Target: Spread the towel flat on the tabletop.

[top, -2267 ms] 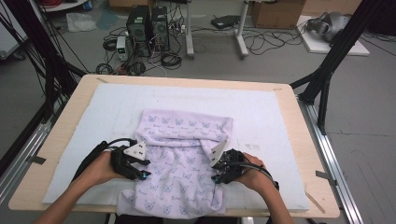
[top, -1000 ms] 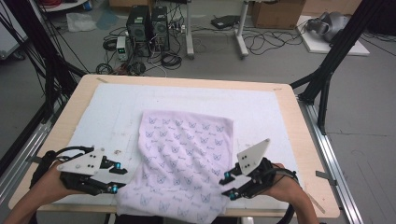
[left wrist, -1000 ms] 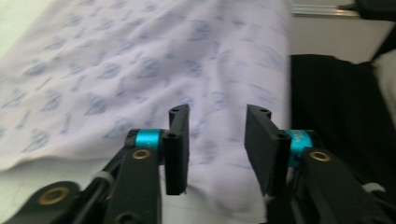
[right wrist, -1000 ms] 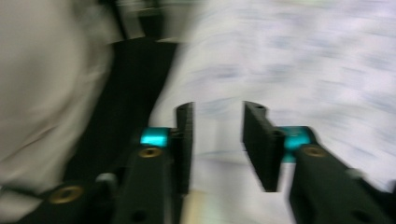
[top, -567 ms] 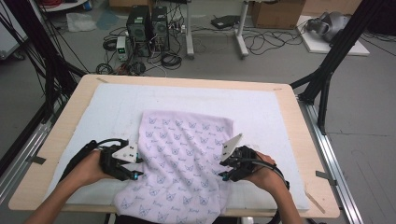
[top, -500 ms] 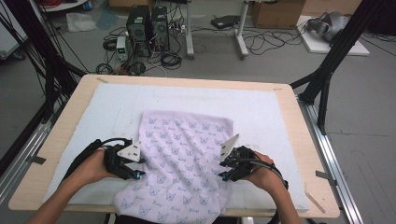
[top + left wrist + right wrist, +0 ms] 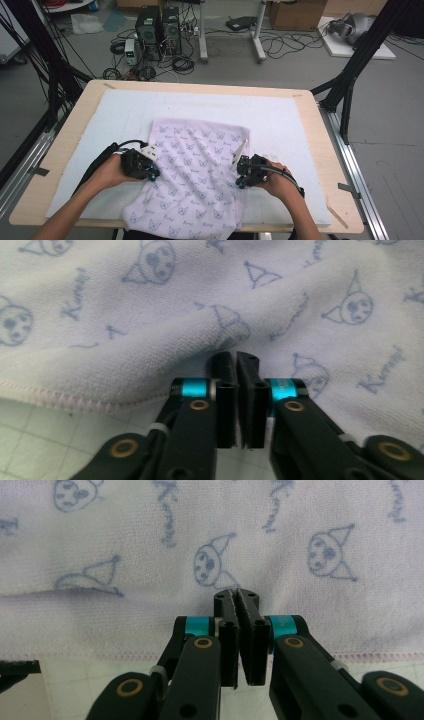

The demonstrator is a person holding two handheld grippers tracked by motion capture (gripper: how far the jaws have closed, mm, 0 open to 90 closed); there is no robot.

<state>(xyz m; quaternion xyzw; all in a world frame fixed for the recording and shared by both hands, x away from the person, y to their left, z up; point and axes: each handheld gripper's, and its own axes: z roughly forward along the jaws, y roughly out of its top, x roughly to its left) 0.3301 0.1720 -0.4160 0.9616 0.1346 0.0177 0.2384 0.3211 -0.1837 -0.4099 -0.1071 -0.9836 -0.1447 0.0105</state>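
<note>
A lilac towel [image 7: 197, 165] printed with cat faces lies spread on the white mat, its near end hanging over the table's front edge. My left gripper [image 7: 154, 172] sits at the towel's left edge and my right gripper [image 7: 239, 179] at its right edge, both low on the mat. In the left gripper view the jaws [image 7: 235, 357] have just been closing and now stand together, pinching a raised ridge of towel [image 7: 150, 305] just inside the hem. In the right gripper view the jaws [image 7: 236, 594] have likewise closed on a crease of towel [image 7: 150, 540] above its hem.
The white mat [image 7: 280, 125] covers most of the wooden table [image 7: 327, 165]. Bare mat lies beyond and to both sides of the towel. Black frame posts [image 7: 350, 75] flank the table. Computers and cables [image 7: 160, 30] sit on the floor behind it.
A second ago both grippers were raised near the table's front corners. They have since come inward and down onto the towel's side edges, with little movement in the last half second.
</note>
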